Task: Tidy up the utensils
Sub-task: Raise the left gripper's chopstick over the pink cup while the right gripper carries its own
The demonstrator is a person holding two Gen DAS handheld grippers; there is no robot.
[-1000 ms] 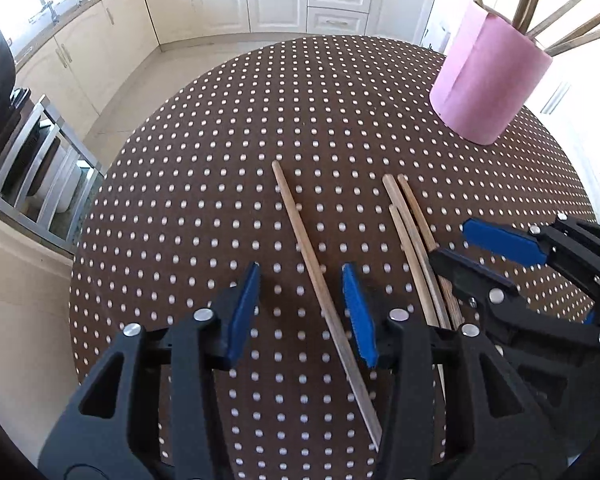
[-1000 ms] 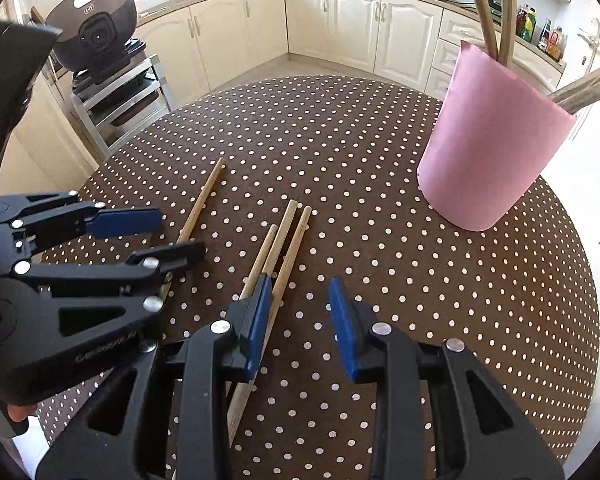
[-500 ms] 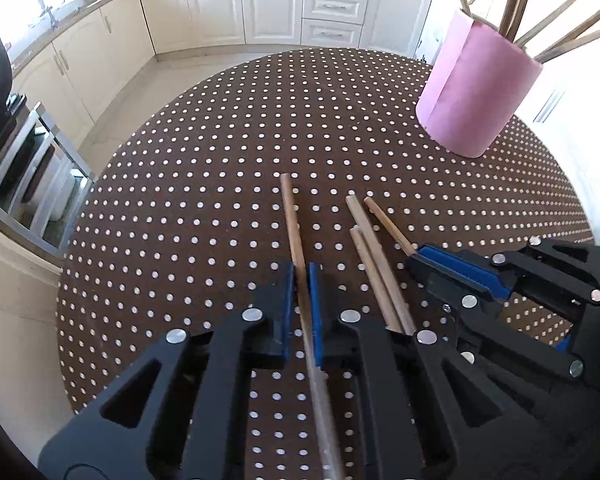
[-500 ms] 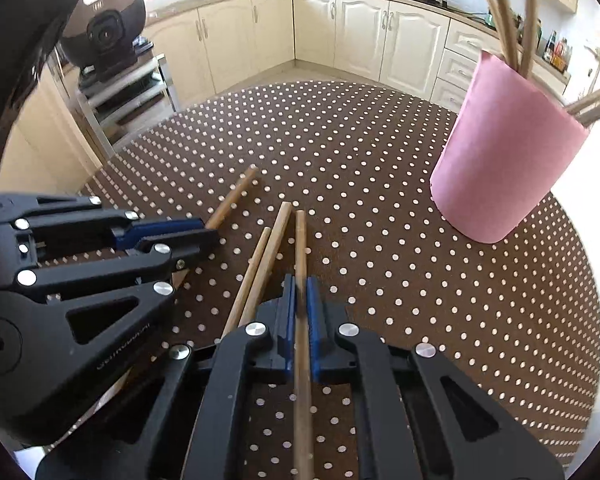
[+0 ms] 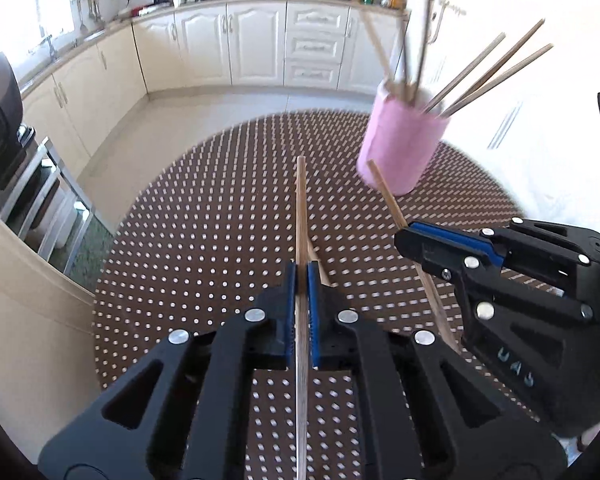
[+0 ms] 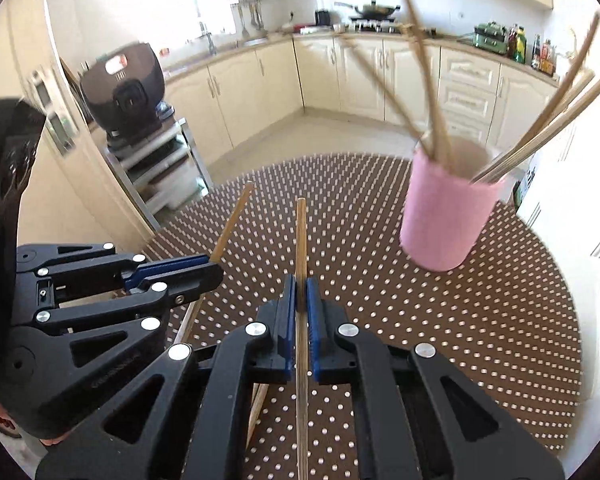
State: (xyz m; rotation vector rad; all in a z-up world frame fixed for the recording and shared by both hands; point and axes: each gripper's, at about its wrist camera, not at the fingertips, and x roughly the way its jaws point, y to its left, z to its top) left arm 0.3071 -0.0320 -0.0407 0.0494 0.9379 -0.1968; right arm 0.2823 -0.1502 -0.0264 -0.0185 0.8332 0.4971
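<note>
My left gripper [image 5: 300,278] is shut on a wooden chopstick [image 5: 301,200] that points straight ahead, lifted off the dotted brown table [image 5: 200,240]. To its right, my right gripper [image 5: 404,240] grips a second chopstick [image 5: 384,192]. In the right wrist view, the right gripper [image 6: 300,290] is shut on its chopstick [image 6: 301,236], and the left gripper [image 6: 216,270] holds its own chopstick [image 6: 236,216] at the left. A pink cup [image 5: 404,148] [image 6: 448,216] with several sticks in it stands ahead to the right. Two more chopsticks [image 6: 260,400] lie on the table under the grippers.
A metal rack [image 5: 40,200] with a black appliance [image 6: 124,88] stands off the table's left side. Cream kitchen cabinets [image 5: 256,44] line the far wall. The table edge [image 6: 340,158] curves around ahead.
Both grippers closed, each on one chopstick, and rose with them off the table. Both views now look more level, with the pink cup farther ahead.
</note>
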